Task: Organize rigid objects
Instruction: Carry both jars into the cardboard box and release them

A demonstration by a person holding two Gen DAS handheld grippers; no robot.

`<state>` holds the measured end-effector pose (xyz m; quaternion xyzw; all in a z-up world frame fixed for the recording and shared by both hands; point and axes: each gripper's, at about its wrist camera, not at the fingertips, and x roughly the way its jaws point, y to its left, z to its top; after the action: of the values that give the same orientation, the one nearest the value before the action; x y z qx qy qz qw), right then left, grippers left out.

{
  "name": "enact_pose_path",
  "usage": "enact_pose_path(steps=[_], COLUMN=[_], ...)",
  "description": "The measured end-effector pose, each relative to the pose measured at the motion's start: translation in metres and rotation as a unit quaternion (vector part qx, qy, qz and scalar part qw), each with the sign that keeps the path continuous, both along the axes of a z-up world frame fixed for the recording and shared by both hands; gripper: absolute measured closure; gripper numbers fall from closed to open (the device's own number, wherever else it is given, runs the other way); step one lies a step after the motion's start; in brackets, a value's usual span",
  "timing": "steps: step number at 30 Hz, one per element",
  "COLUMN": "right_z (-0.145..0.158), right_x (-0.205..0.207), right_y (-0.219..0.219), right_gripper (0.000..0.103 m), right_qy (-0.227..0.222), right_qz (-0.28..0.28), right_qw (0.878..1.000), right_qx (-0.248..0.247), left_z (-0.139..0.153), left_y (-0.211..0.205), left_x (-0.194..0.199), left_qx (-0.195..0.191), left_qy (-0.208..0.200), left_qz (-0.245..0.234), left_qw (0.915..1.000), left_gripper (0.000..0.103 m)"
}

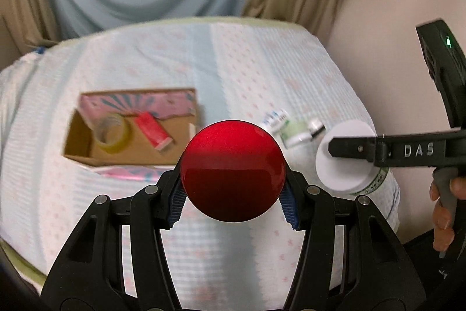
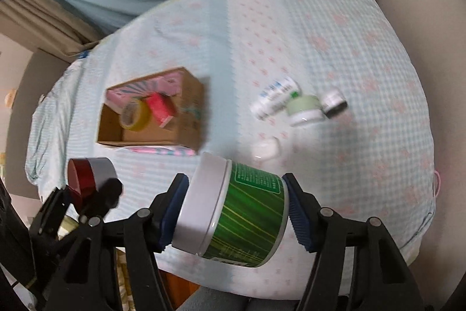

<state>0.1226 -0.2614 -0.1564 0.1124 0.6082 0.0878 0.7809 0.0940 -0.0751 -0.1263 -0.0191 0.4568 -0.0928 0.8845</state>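
Gripping a green-labelled white-lidded jar (image 2: 233,209), the right gripper (image 2: 236,212) holds it sideways, lid toward the cardboard box (image 2: 186,110); the left gripper (image 1: 233,194) clamps a red-topped tin (image 1: 232,171) nearer than that box.

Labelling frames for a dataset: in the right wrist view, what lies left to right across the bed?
Red-lidded container in the left gripper → cardboard box → green jar in the right gripper → white tube → pale green pot → silver cap.
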Motion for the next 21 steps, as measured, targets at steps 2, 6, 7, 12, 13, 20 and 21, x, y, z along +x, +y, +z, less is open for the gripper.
enact_pose_path(steps=[2, 6, 7, 12, 13, 20, 21], right_z=[0.010, 0.025, 0.028, 0.033, 0.032, 0.011, 0.007], right_x=[0.006, 0.016, 0.018, 0.037, 0.041, 0.072, 0.076], right_y=[0.017, 0.049, 0.058, 0.106, 0.115, 0.180, 0.185], right_gripper=[0.043, 0.044, 0.044, 0.045, 0.045, 0.046, 0.046], right_qy=[-0.007, -0.022, -0.026, -0.031, -0.030, -0.016, -0.013], right_qz=[0.008, 0.019, 0.021, 0.006, 0.002, -0.036, -0.040], right_qw=[1.000, 1.000, 0.999, 0.999, 0.999, 0.998, 0.998], right_qx=[0.000, 0.007, 0.007, 0.021, 0.024, 0.044, 0.046], left_z=[0.016, 0.032, 0.032, 0.031, 0.030, 0.000, -0.005], left_y=[0.019, 0.058, 0.067, 0.127, 0.139, 0.221, 0.228], left_x=[0.002, 0.016, 0.019, 0.044, 0.049, 0.092, 0.098], left_qx=[-0.002, 0.000, -0.001, 0.004, 0.005, 0.020, 0.020], left_qy=[-0.006, -0.014, -0.014, -0.003, 0.000, 0.035, 0.039], left_qz=[0.010, 0.022, 0.023, 0.015, 0.013, -0.011, -0.013], left_qw=[0.9999, 0.9997, 0.9996, 0.9999, 0.9999, 0.9991, 0.9989], left_gripper=[0.052, 0.052, 0.052, 0.052, 0.052, 0.052, 0.052])
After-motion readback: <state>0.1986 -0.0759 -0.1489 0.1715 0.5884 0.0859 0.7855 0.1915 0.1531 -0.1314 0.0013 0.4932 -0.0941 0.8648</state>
